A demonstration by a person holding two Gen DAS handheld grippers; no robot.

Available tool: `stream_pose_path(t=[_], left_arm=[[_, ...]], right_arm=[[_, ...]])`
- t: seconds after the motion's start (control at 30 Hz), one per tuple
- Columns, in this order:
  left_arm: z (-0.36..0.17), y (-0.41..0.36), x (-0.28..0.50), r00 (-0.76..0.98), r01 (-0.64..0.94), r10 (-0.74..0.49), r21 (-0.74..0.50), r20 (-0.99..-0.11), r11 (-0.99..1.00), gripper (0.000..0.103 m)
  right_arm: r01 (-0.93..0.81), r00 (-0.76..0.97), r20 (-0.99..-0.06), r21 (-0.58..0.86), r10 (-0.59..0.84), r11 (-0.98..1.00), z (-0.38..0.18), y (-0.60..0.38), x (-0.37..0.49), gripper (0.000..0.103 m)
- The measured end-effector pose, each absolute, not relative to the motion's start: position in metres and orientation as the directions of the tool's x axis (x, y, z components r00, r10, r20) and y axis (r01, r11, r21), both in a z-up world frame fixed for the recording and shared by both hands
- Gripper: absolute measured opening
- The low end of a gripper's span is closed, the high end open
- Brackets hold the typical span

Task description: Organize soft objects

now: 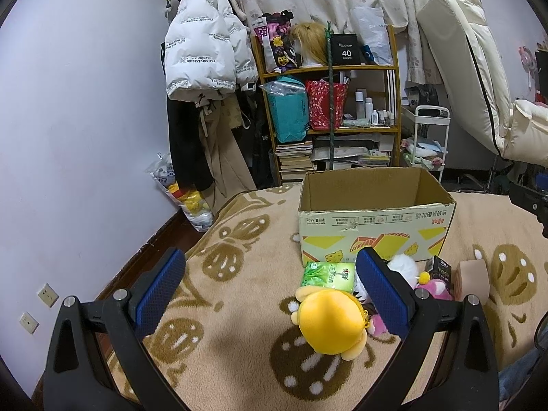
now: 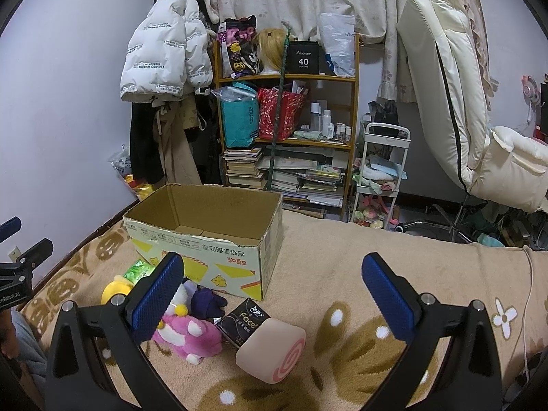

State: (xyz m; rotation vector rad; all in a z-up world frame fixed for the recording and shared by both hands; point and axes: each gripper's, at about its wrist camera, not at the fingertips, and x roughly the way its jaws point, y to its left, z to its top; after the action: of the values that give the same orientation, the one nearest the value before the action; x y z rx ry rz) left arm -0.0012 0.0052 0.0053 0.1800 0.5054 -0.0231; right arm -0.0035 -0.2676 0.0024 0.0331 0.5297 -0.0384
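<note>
The yellow plush [image 1: 330,322] lies on the blanket [image 1: 222,370] in front of the empty cardboard box [image 1: 373,229], touching the green tissue pack [image 1: 328,275] and close to the pink plush [image 2: 186,334]. The left gripper [image 1: 270,294] and right gripper [image 2: 274,294] are both spread wide, holding nothing. Risk: closing on the crowded pile may pinch a neighbouring item, or the round plush may slip out.

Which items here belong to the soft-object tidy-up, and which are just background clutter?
Job: cardboard box, yellow plush, pink plush, swirl-roll cushion, green tissue pack, black tissue pack.

Background: white puffer jacket, bookshelf, white trolley.
</note>
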Motion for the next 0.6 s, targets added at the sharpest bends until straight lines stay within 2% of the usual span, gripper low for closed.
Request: stream_pose_path(t=[0.6], left_arm=[[0.0042, 0.0058, -0.0010, 0.873, 0.068, 0.021, 0.165, -0.487, 0.984, 0.099]], right_arm=[[0.047, 0.862, -0.506, 0.021, -0.030, 0.999, 0.0029, -0.2666, -0.0032, 0.103]])
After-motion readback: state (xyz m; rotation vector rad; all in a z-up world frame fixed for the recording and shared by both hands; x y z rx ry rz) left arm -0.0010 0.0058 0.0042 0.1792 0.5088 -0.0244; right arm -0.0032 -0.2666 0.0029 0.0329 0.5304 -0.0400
